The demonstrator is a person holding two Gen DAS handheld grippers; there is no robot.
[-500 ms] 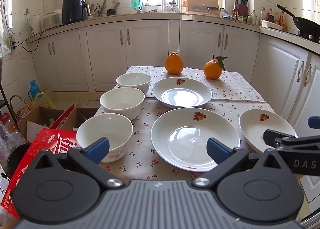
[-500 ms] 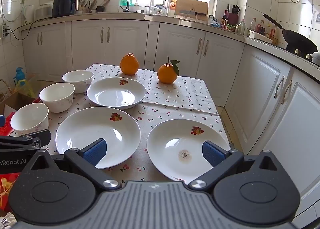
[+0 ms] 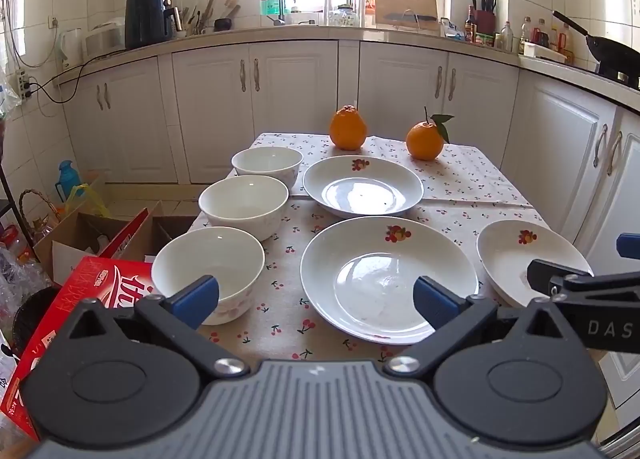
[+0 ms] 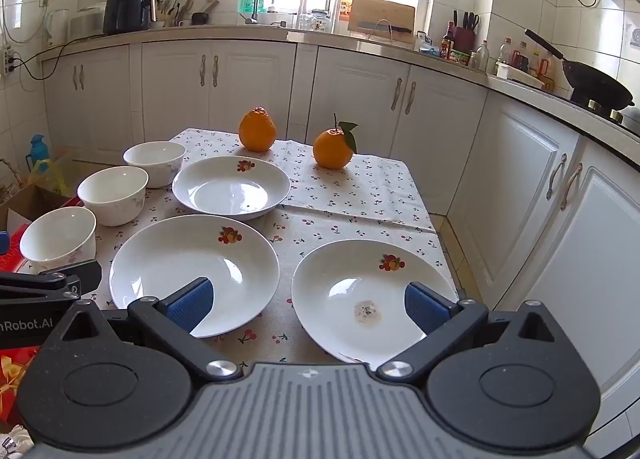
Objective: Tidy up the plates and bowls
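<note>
At the bottom of the left wrist view, the left gripper hangs with its blue-padded jaws spread wide and nothing between them; the right gripper at the bottom of the right wrist view stands equally wide and empty. Just above the left gripper's pads sit the nearest white ceramic bowl, at lower left, and the large white plate with a fruit motif, at lower centre, both on the cherry-print tablecloth. At the right edge of that frame lies a second white fruit-motif plate, partly hidden by the other gripper's black finger; in the right wrist view it carries a small pale smudge near its centre, possibly residue. Behind the nearest bowl, a middle white bowl and a far white bowl run in a line toward the upper left, each apart from the next. Beside them at centre frame rests a third, deeper white fruit-motif plate. Beyond it stand a knobbly orange and a leafed orange, well apart, near the table's far edge. White kitchen cabinets fill the background.
</note>
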